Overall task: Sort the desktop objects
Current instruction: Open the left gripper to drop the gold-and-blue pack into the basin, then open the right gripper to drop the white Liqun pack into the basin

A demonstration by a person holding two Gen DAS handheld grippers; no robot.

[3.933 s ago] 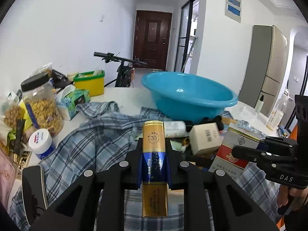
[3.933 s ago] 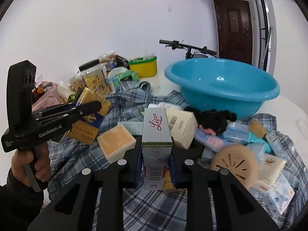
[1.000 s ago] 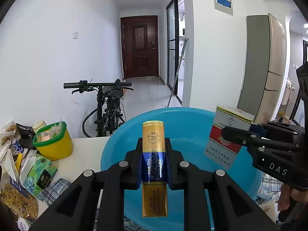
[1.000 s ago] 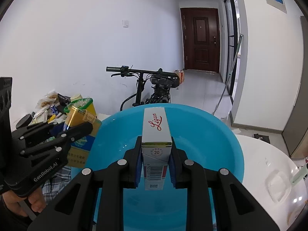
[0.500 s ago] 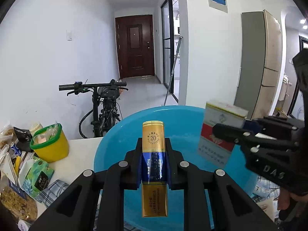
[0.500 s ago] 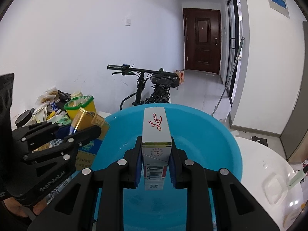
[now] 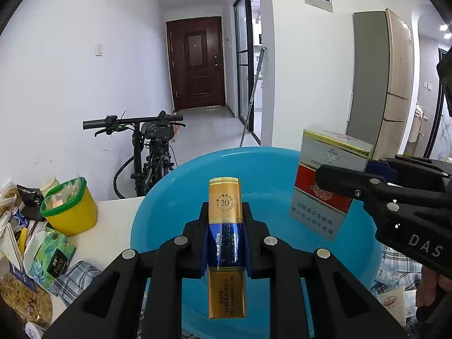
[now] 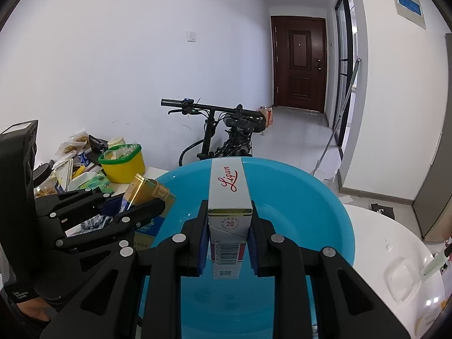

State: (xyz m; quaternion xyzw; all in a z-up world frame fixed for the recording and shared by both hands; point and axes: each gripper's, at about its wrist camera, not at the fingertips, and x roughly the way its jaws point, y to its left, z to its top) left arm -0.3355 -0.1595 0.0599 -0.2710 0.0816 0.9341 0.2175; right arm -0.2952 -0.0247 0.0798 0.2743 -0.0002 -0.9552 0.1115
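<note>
While your left gripper (image 7: 225,243) is clamped on the gold-and-blue pack (image 7: 226,226), your right gripper (image 8: 229,234) pinches the white Liqun pack (image 8: 229,195). Both packs hang over the blue basin (image 8: 310,195). At ten o'clock from the basin sits a yellow tub (image 8: 124,166); at twelve, a bicycle (image 8: 226,138).

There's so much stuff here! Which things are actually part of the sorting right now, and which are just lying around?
In use:
- left claw holding the gold and blue pack
- right claw holding the red and white pack
- blue basin beneath both

Lying about:
- yellow tub
- snack bags
- bicycle
</note>
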